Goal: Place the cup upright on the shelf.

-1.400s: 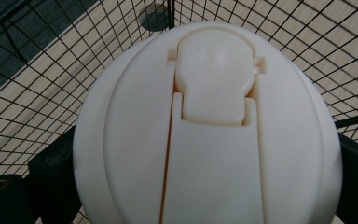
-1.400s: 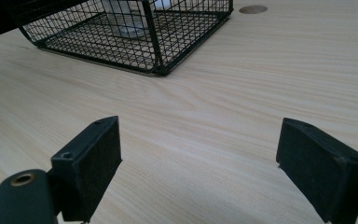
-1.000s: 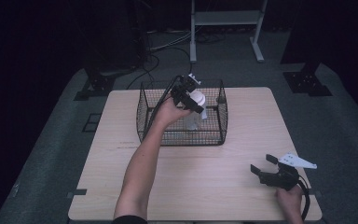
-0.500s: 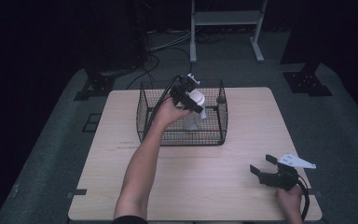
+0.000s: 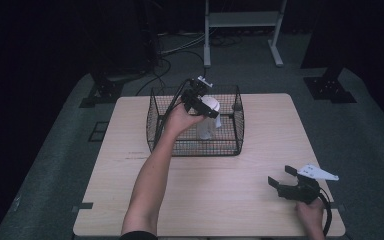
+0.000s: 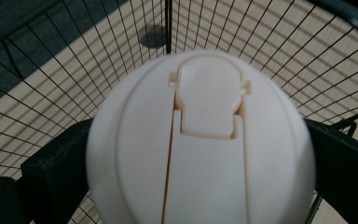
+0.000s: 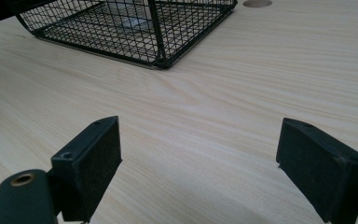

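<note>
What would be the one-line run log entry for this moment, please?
left gripper: shut on white plastic flip-top bottle | bottle: inside black wire basket | right gripper: open, above light wooden table

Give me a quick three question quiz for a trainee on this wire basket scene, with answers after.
1. True or false: the left gripper is shut on the white plastic bottle with a flip-top cap.
2. Where is that bottle: A) inside the black wire mesh basket, B) on the bare light wooden table?
3. How do the right gripper's jaws stand?

Key
1. True
2. A
3. Open, low over the table, holding nothing.
</note>
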Demonstrator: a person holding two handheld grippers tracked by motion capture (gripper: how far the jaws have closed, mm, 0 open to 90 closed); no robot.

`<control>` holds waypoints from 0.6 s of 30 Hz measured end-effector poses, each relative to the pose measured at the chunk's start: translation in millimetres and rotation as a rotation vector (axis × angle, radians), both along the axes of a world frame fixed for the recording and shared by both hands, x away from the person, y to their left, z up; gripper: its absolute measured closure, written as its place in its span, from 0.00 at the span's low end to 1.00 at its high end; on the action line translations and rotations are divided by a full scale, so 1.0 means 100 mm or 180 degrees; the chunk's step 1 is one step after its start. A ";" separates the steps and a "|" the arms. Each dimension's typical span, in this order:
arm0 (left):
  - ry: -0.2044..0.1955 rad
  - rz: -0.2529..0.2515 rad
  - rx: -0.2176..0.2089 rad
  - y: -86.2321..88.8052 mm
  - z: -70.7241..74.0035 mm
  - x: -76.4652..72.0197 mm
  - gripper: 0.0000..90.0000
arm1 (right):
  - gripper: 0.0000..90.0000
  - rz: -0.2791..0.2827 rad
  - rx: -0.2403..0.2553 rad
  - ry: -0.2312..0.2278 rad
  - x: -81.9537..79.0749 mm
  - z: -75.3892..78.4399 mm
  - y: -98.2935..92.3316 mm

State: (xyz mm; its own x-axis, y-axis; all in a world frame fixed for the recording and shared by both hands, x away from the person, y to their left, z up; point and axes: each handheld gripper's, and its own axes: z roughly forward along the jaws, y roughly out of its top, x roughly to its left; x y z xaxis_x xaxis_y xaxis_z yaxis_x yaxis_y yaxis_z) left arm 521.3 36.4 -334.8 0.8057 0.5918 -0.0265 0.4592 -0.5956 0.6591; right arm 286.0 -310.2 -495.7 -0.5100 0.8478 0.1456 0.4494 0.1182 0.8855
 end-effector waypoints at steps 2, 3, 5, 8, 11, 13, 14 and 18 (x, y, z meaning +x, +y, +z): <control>-0.0042 -0.0001 -0.0008 0.02 0.04 -0.01 0.03 | 0.14 0.0003 -0.0006 0.0005 0.00 0.00 0.00; -0.0063 0.0003 -0.0025 0.03 0.05 -0.01 0.03 | 0.14 0.0005 -0.0008 0.0002 0.00 0.00 0.00; -0.0041 -0.0002 -0.0061 0.05 0.08 -0.02 0.03 | 0.14 0.0005 -0.0008 0.0002 0.00 0.00 0.00; -0.0052 0.0000 -0.0067 0.07 0.10 -0.04 0.02 | 0.14 0.0006 -0.0012 0.0005 0.00 0.00 0.01; -0.0080 -0.0007 -0.0081 0.08 0.12 -0.06 0.02 | 0.14 0.0005 -0.0013 0.0002 0.00 0.00 0.01; -0.0091 -0.0006 -0.0089 0.08 0.14 -0.07 0.02 | 0.14 0.0006 -0.0016 0.0002 0.00 0.00 0.01; -0.0102 -0.0003 -0.0102 0.09 0.15 -0.08 0.02 | 0.14 0.0005 -0.0016 0.0002 0.00 0.00 0.01; -0.0165 0.0028 -0.0093 0.11 0.19 -0.10 0.01 | 0.14 0.0002 -0.0020 -0.0001 0.00 0.00 0.01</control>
State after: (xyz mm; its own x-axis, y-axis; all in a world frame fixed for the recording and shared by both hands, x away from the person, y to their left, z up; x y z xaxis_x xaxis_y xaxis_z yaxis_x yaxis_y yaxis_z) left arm 511.2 47.4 -315.6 0.8012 0.5984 -0.0023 0.4291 -0.5718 0.6992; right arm 286.2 -308.9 -495.8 -0.5107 0.8483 0.1401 0.4489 0.1240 0.8849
